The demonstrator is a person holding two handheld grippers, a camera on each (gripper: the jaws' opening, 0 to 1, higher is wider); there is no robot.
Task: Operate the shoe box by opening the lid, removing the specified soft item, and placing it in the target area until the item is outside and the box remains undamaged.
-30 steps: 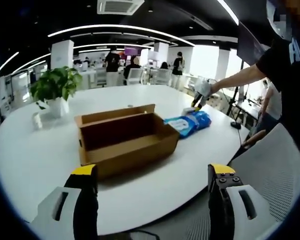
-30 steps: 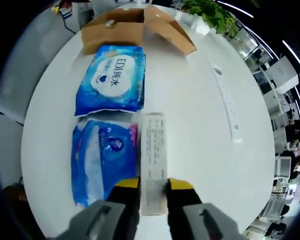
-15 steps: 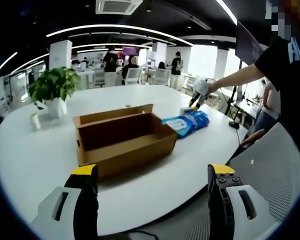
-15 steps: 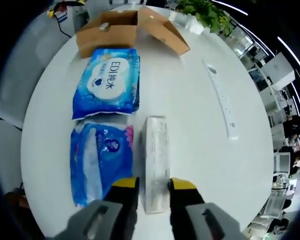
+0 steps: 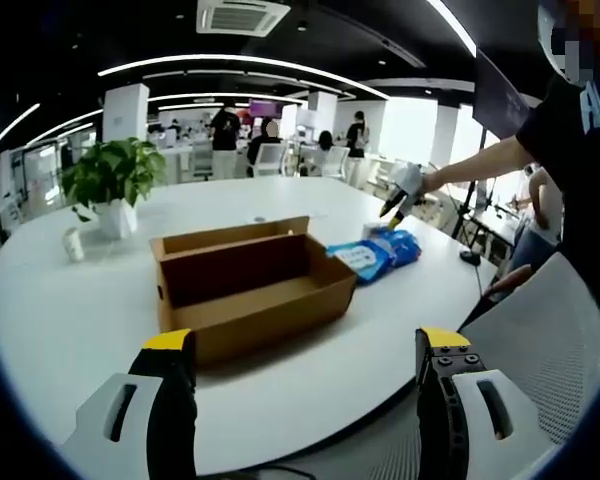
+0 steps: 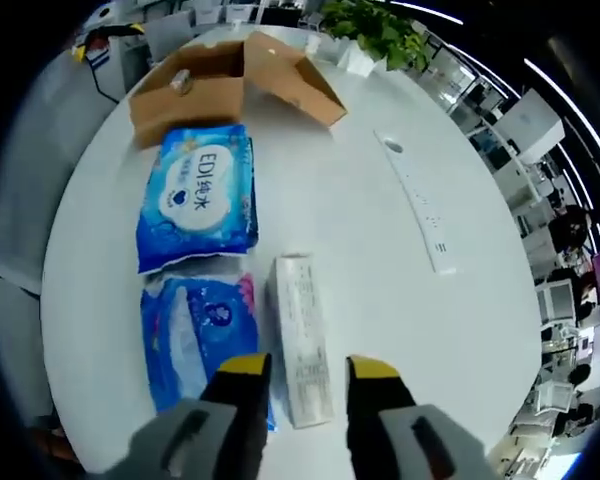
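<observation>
In the right gripper view, the blue wipes pack [image 6: 197,197] at eleven o'clock reads "EDI" followed by Chinese characters. Print on the white carton [image 6: 302,335] and the lower blue pack [image 6: 195,335] is too small to read.

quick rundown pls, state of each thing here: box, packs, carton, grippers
shoe box: open, lid flap up, upright on the table, inside looks empty
upper blue wipes pack: lying flat outside the box
lower blue wipes pack: lying flat, beside the white carton
white carton: lying flat, between the right gripper's jaw tips, not clamped
power strip: lying flat on the table
right gripper: open
left gripper: open, holding nothing
</observation>
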